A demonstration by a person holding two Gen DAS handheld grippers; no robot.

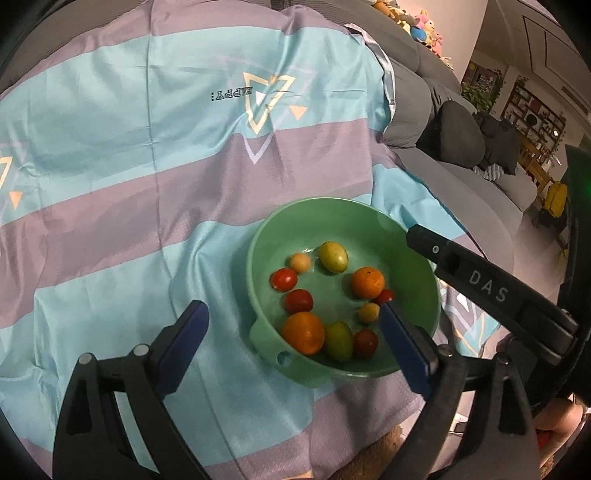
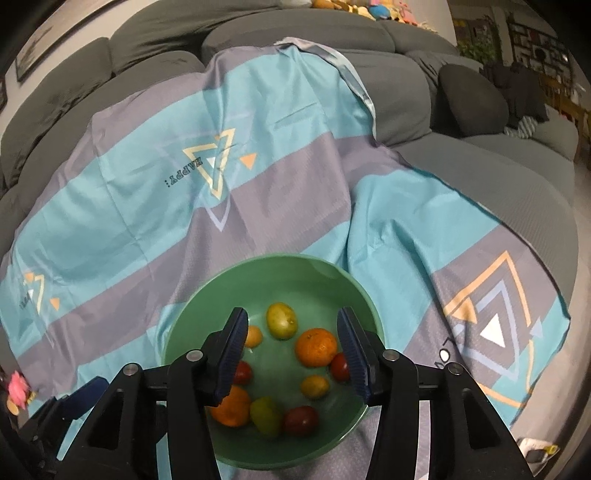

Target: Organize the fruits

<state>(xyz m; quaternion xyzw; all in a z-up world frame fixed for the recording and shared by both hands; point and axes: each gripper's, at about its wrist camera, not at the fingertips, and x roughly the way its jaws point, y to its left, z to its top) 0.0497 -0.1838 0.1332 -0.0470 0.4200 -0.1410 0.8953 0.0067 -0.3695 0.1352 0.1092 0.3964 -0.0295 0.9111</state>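
Note:
A green bowl (image 1: 291, 221) sits on a striped teal and grey cloth (image 1: 129, 166). It holds several fruits: two oranges (image 1: 303, 332), yellow-green fruits (image 1: 333, 256), red tomatoes (image 1: 284, 278) and small yellow ones. My left gripper (image 1: 293, 321) is open and empty, its fingers straddling the bowl's near left rim. My right gripper (image 2: 291, 332) is open and empty, hovering above the bowl (image 2: 266, 267); an orange (image 2: 316, 347) lies between its fingers below. The right gripper's body shows in the left wrist view (image 1: 487, 288) over the bowl's right side.
The cloth (image 2: 184, 184) covers a grey sofa (image 2: 498, 177) with dark cushions (image 2: 469, 99). Plush toys (image 1: 421, 26) line the sofa back. A pink toy (image 2: 16, 387) lies at the left edge. Shelves and plants stand at far right.

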